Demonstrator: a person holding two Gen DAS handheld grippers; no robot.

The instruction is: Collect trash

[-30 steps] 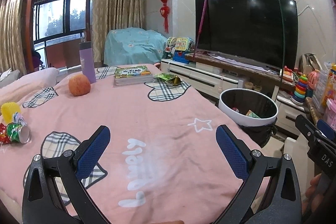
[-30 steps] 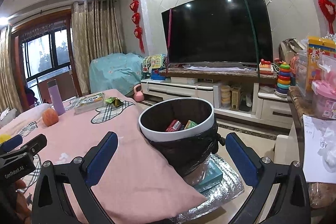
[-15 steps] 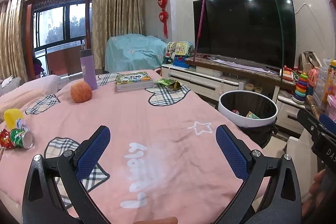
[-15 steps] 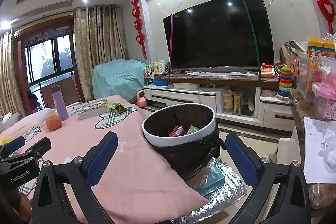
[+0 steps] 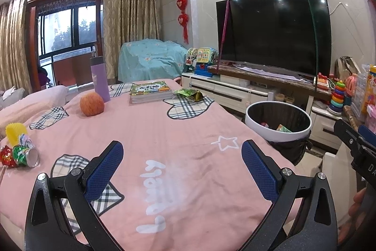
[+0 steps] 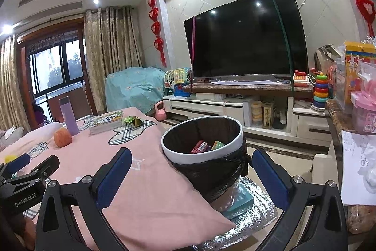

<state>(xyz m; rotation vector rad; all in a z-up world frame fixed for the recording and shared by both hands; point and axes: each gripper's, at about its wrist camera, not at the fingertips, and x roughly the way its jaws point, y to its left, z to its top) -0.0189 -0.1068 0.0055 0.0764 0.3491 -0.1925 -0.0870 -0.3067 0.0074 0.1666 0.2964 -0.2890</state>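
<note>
A white-rimmed trash bin (image 5: 277,131) lined with a black bag stands beside the pink-covered table and holds a few wrappers (image 6: 206,146). A crushed can (image 5: 25,153) and red and yellow wrappers lie at the table's left edge. A green wrapper (image 5: 190,94) lies at the far side near the books. My left gripper (image 5: 182,165) is open and empty over the table's near part. My right gripper (image 6: 191,171) is open and empty, in front of the bin (image 6: 202,157).
An orange fruit (image 5: 91,104), a purple bottle (image 5: 101,79) and a stack of books (image 5: 150,91) sit on the far half of the table (image 5: 164,133). A TV cabinet (image 6: 235,105) with toys lies beyond the bin. A cluttered counter (image 6: 347,124) is on the right.
Both grippers have risen and tilted up a little, so table and bin sit lower in the views. Both stay open and empty.
</note>
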